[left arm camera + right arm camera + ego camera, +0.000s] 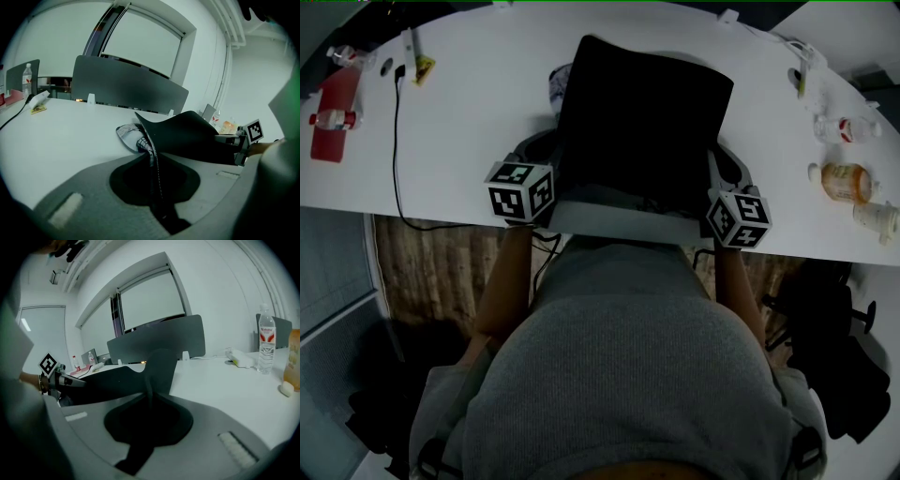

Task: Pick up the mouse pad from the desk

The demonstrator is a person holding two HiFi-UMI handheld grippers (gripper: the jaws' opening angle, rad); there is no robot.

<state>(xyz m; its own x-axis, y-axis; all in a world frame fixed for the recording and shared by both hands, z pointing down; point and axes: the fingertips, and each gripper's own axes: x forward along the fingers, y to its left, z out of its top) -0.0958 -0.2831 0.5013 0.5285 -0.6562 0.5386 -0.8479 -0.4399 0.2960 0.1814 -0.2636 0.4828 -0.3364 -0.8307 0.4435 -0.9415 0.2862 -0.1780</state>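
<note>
The left gripper is clamping its jaws on the near left edge of the pad, and the right gripper is pinching the near right edge the same way. Both are pointing away from the person and slightly down, each carrying one marker cube: the left cube and the right cube are sitting level with each other at the desk's near edge. Two forearms, the left and the right, are reaching forward past a grey sweater.

The one black pad is hanging between the two grippers, its near edge up off the desk and its sheet curving upward in both gripper views. One patterned thing is lying on the desk just beyond the left jaws, partly under the pad.

Farther out, one black cable is trailing over the near edge, and one yellow packet is lying at its far end. Three small bottles are lying at the right end: a clear one, an orange one and a white one. One red flat item is sitting at the far left.
</note>
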